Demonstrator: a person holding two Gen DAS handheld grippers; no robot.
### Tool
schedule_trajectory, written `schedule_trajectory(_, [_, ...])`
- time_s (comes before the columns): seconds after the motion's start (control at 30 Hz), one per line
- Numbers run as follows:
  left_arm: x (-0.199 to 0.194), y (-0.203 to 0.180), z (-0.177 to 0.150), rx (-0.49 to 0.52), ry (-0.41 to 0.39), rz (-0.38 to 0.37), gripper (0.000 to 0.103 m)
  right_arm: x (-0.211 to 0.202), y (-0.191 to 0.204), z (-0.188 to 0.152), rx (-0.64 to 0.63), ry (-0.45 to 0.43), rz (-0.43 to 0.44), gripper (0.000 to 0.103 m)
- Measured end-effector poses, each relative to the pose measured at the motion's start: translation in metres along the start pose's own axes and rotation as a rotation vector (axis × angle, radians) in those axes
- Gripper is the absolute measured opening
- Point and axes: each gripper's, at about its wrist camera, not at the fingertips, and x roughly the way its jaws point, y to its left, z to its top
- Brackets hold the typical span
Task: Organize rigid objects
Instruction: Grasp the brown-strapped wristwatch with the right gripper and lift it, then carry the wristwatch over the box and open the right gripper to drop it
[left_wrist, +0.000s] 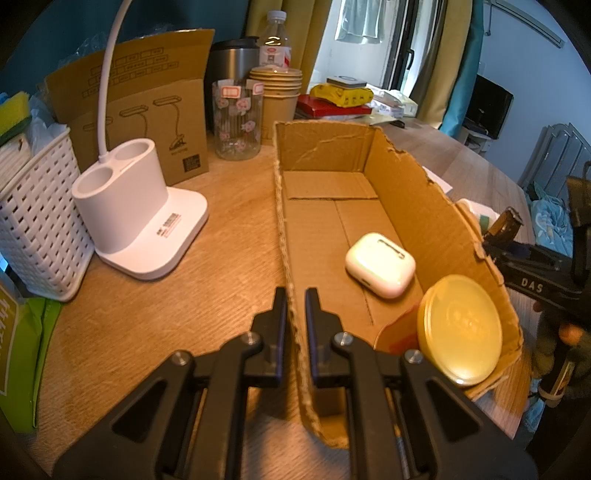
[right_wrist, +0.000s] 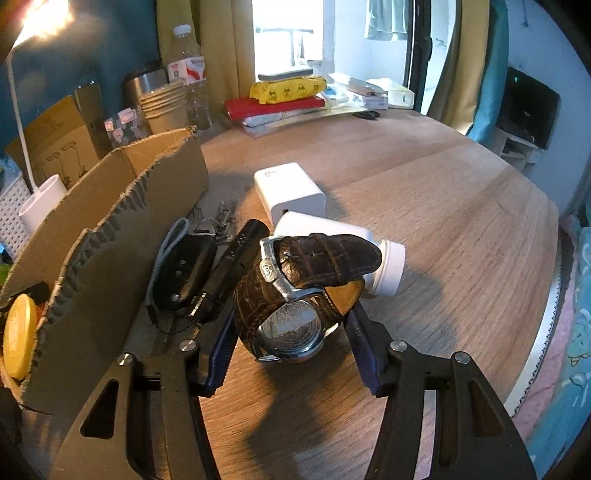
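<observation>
The left gripper (left_wrist: 295, 306) pinches the cardboard box (left_wrist: 399, 177) wall, steadying it. The right gripper (right_wrist: 291, 332), jaws spread, straddles the wristwatch (right_wrist: 295, 291) just outside the box. Next, judged: close, lift, transfer inside.

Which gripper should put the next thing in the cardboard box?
Probably the right gripper: its open jaws already sit either side of the brown leather-strap wristwatch, beside the torn cardboard box. The left gripper is busy, its jaws straddling the box's near wall, seemingly steadying it.
</observation>
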Motion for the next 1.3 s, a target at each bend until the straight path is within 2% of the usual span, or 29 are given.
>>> schedule_trajectory(0.7, [0.000,0.000,0.000,0.000,0.000,-0.001,0.010,-0.056,0.020,0.019,-0.030,-0.125,0.046,0.059])
schedule_trajectory(1.3, [0.000,0.000,0.000,-0.001,0.000,-0.001,0.010,-0.079,0.057,0.039,-0.096,-0.198,0.106,0.059])
